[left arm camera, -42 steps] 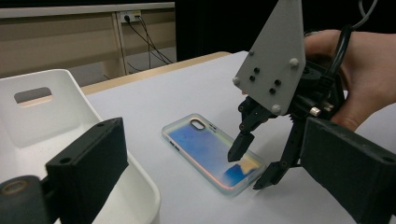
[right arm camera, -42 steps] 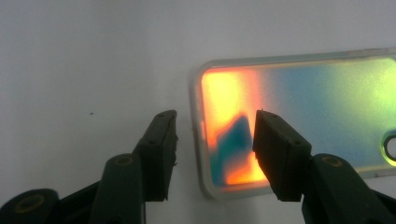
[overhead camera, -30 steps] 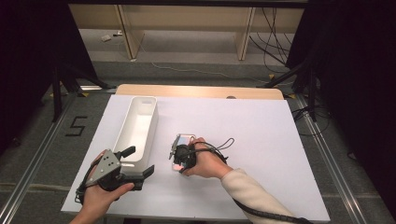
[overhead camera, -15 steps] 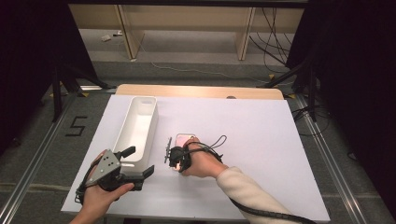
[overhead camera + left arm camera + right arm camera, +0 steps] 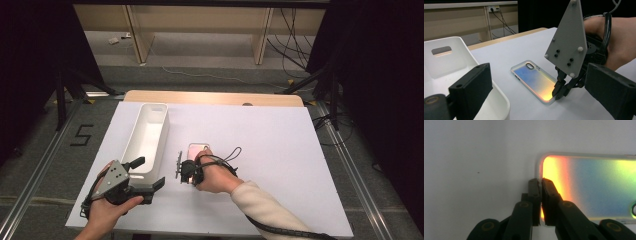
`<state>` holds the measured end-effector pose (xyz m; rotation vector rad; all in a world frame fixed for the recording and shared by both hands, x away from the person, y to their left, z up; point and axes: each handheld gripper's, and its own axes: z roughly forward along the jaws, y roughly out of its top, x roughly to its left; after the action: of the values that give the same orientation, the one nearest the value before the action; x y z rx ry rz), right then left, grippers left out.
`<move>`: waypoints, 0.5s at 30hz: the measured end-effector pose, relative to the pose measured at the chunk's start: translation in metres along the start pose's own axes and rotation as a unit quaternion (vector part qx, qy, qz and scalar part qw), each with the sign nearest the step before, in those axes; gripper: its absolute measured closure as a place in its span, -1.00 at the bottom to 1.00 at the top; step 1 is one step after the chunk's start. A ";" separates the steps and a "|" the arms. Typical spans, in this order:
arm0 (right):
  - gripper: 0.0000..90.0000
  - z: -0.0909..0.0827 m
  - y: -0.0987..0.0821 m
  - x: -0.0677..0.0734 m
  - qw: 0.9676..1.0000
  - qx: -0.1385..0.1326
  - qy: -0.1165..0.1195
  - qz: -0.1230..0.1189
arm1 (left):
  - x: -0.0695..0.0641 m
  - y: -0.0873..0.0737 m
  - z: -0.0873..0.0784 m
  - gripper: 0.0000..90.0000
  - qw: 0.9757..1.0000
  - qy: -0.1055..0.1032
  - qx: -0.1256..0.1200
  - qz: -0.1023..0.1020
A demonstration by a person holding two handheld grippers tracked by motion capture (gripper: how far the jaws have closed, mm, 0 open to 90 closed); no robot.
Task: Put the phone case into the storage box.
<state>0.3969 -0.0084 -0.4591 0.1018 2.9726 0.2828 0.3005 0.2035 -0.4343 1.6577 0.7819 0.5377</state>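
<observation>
On a white-covered desk (image 5: 280, 150), the right tongs (image 5: 539, 182) have just been closing and now pinch the near short rim of an iridescent phone case (image 5: 536, 80), one jaw outside the rim and the other over the case's inner face, the pads nearly touching with the thin edge between them. The case lies flat on the desk, just beside the long white bin (image 5: 147, 137) and apart from it, its camera cutout at the far end from the grip. The left tongs (image 5: 145, 175) hang wide open and hold nothing, resting at the near end of the bin with one jaw over its rim. The step in hand appears to be securing a grip on the case before picking it up. The next move likely calls for lifting the pinched end cleanly off the desk without the slim rim slipping from the pads, then carrying the case across, perhaps toward the bin.
</observation>
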 end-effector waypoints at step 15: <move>0.98 -0.001 -0.010 0.004 0.999 -0.023 -0.028 -0.024 | 0.000 -0.001 0.000 -0.85 1.000 -0.001 0.002 0.003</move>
<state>0.3922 -0.0177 -0.4610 0.0317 2.9071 0.3371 0.3010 0.2036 -0.4350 1.6637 0.7772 0.5382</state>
